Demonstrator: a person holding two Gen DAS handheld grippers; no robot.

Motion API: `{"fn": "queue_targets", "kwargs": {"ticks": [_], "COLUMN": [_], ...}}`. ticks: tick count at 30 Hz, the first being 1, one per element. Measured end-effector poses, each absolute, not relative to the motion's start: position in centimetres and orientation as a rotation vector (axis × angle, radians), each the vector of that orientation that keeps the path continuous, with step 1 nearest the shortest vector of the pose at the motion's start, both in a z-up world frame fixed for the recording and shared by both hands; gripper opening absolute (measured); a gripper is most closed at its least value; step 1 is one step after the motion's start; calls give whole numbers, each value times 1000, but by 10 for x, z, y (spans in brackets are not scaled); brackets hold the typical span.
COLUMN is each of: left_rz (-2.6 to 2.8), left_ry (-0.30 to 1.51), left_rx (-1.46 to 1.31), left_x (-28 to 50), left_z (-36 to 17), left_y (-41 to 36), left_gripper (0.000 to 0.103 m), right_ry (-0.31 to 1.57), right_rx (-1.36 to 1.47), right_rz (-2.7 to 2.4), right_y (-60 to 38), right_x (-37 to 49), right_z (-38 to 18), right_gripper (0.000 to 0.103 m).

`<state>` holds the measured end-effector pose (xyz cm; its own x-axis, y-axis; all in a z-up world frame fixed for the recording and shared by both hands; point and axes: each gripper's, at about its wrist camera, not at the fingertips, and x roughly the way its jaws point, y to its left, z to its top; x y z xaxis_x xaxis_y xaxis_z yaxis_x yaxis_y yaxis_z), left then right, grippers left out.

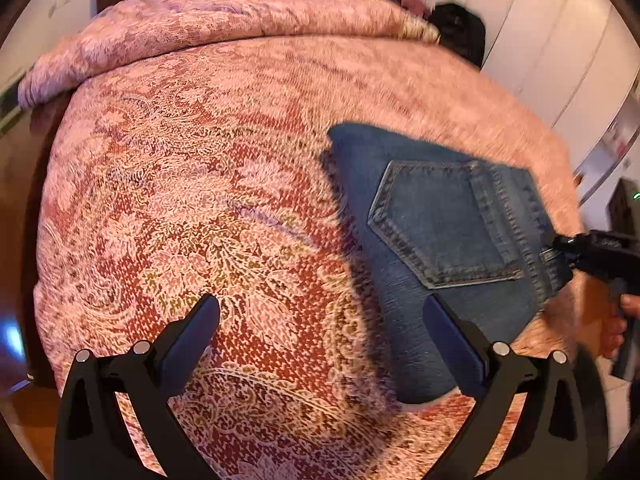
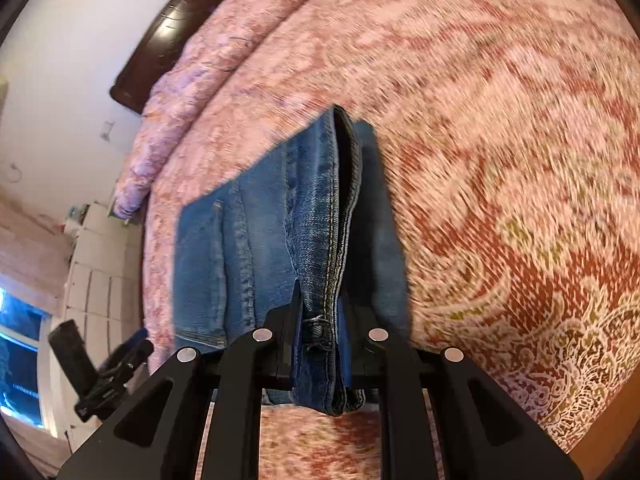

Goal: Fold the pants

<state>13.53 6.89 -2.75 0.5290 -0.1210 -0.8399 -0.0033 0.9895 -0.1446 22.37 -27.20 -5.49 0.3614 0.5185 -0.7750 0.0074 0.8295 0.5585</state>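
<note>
The jeans [image 1: 448,248] lie folded into a compact stack on the bed [image 1: 200,200], at about four o'clock in the left wrist view, back pocket [image 1: 444,224] facing up. The right tongs [image 2: 320,312] are pinching the thick waistband edge [image 2: 340,240] of the denim, jaws pressed onto the bunched layers. The left tongs [image 1: 320,316] stand spread wide over the patterned bedspread, holding nothing, their right finger just over the stack's near edge.

To finish the fold cleanly, I judge the right tongs should keep every layer caught, carry the edge low across the stack and set it down square, while the left tongs press the stack flat so it cannot slide.

The left view shows the pocket face and the stack's outline; only the right view shows the gripped hem and layered seams. The right view also catches the left tool [image 2: 104,372] at eight o'clock.
</note>
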Motion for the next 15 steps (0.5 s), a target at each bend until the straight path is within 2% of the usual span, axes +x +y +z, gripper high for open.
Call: {"fn": "queue_targets", "kwargs": {"ticks": [4, 11, 15], "left_rz": [-1, -45, -105], "left_ry": [1066, 993, 997], "left_rx": [-154, -224, -233], "left_x": [150, 176, 184], "left_z": [-25, 9, 10], "left_y": [54, 8, -22], "left_gripper": [101, 101, 101], "right_ry": [1198, 1199, 1198], "right_rx": [599, 584, 582], "right_rz": [311, 317, 317], "right_y": [-276, -276, -276], "right_x": [226, 226, 228], "right_z": [-85, -84, -85], "right_gripper": [14, 14, 14]}}
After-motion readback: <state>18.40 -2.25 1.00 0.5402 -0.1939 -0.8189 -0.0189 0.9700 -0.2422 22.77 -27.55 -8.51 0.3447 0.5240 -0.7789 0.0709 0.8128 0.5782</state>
